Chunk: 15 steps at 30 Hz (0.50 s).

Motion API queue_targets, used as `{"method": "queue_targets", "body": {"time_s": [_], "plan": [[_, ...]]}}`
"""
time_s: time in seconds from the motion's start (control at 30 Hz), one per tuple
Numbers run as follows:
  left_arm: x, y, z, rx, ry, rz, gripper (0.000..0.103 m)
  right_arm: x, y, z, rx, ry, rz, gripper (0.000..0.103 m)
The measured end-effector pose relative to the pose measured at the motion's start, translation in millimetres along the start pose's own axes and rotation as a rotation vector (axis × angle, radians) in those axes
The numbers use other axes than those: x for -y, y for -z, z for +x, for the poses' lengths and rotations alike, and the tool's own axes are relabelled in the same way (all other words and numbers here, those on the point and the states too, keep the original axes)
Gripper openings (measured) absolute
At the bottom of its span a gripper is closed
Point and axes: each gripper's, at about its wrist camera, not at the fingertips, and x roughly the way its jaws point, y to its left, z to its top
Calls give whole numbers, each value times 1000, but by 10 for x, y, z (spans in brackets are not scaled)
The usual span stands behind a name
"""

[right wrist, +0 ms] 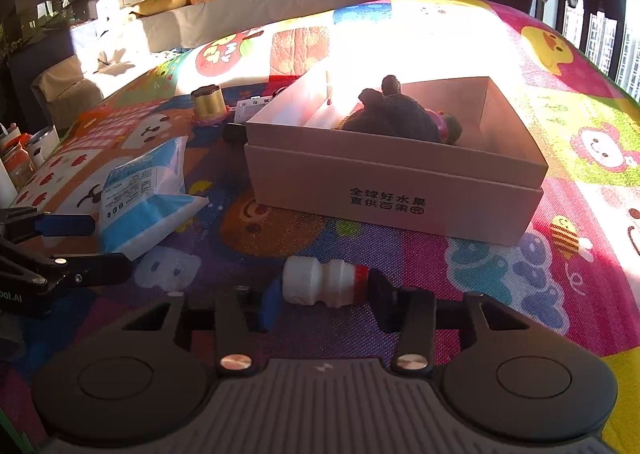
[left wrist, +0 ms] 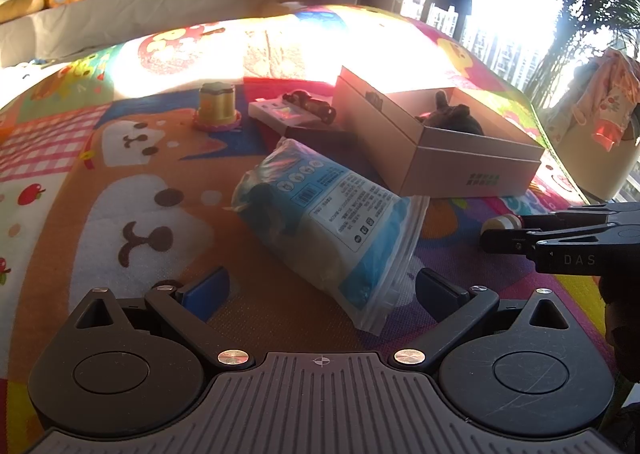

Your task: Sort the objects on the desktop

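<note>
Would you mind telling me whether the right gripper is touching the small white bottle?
Touching. In the right wrist view, the right gripper has both fingers pressed against the ends of the small white bottle, which lies sideways between them.

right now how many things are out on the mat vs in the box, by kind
cardboard box: 1
blue and white bag: 1
small white bottle, between the right fingers: 1
gold cup: 1
flat white box: 1
dark knitted toy in the box: 1
total: 6

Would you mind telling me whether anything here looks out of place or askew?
The blue-and-white bag lies slumped on its side on the play mat rather than in the cardboard box. The small white bottle also lies sideways, held end to end between the right gripper's fingers.
</note>
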Motion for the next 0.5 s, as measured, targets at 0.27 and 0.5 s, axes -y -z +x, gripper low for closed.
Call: {"method": "queue_targets", "body": {"time_s": [0.27, 0.5], "plan": [[171, -181, 33, -18, 28, -80, 102, 141, 166, -160, 78, 62, 40, 44], [501, -333, 287, -56, -118, 71, 102, 230, 213, -232, 120, 47, 82, 44]]}}
